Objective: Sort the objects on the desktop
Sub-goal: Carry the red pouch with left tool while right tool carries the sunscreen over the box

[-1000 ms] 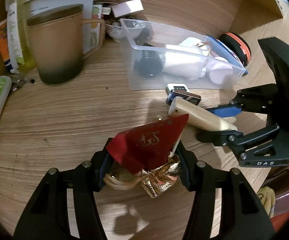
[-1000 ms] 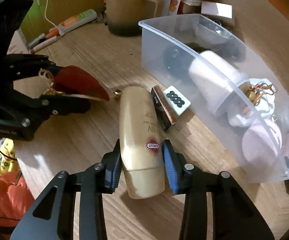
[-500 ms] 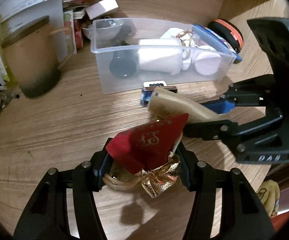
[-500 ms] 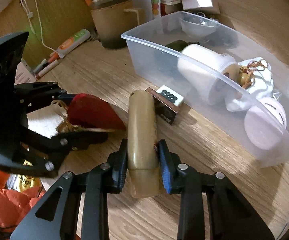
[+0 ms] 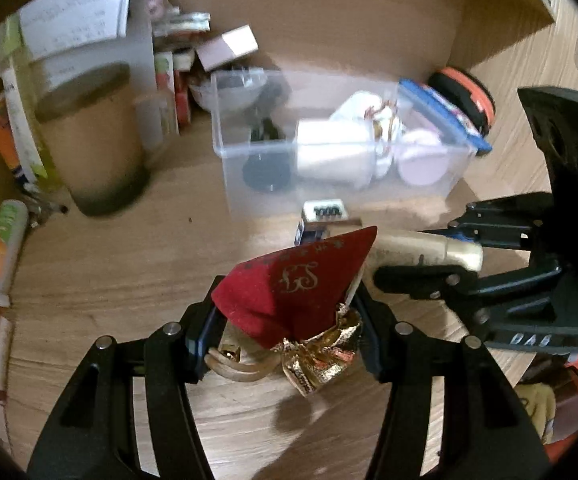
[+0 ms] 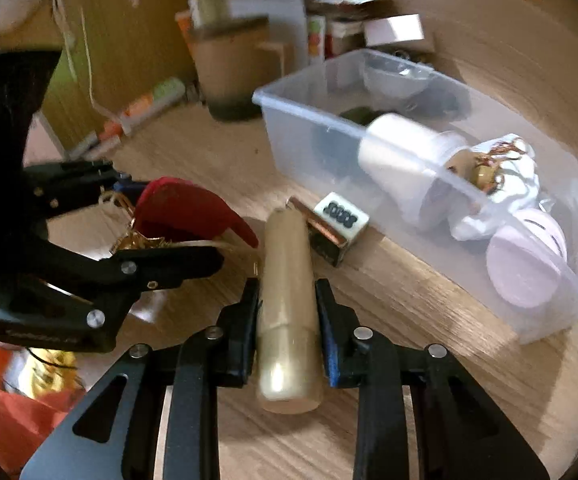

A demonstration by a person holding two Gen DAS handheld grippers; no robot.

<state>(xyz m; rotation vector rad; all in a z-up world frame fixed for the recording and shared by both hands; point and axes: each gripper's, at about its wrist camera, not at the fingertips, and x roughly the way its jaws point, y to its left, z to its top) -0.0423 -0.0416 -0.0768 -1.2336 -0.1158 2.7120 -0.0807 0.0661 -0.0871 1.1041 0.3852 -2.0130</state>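
- Left gripper (image 5: 287, 330) clamps a red pouch (image 5: 297, 284).
- Right gripper (image 6: 287, 312) clamps a gold tube (image 6: 287, 280).
- Clear box (image 6: 521, 320) sits at two o'clock from the tube.

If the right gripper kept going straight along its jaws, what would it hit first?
Probably the white tile with dark dots and the small dark box under it, just past the gold tube it holds; the clear plastic bin lies beyond. Depth is uncertain.
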